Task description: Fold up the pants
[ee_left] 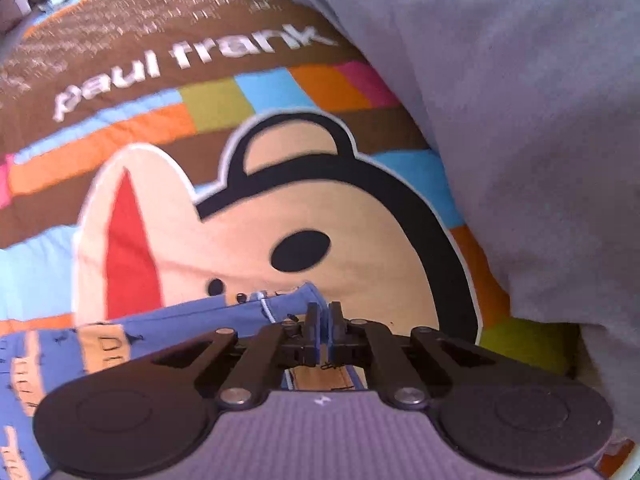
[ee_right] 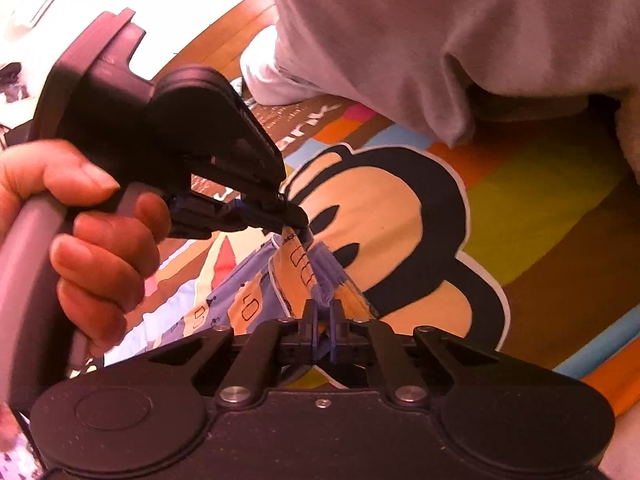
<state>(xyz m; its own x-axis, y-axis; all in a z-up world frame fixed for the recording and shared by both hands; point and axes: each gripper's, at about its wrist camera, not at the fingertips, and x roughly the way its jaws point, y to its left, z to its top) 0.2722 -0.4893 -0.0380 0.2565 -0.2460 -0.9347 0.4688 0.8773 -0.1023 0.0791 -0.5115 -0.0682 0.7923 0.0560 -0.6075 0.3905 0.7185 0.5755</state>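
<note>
Brightly striped bedding point(ee_left: 248, 96) printed with a cartoon monkey face and the words "paul frank" fills the background, with a person's grey sweatshirt point(ee_left: 520, 120) looming at the right. Small blue pants point(ee_right: 256, 292) with tan patches hang between the two tools, lifted off the bedding: the left gripper point(ee_left: 324, 312) and right gripper point(ee_right: 325, 312) each have their fingers pressed together on an edge of the fabric. This looks like a mid-fold carry, and the next move likely calls for lowering both held edges evenly.
</note>
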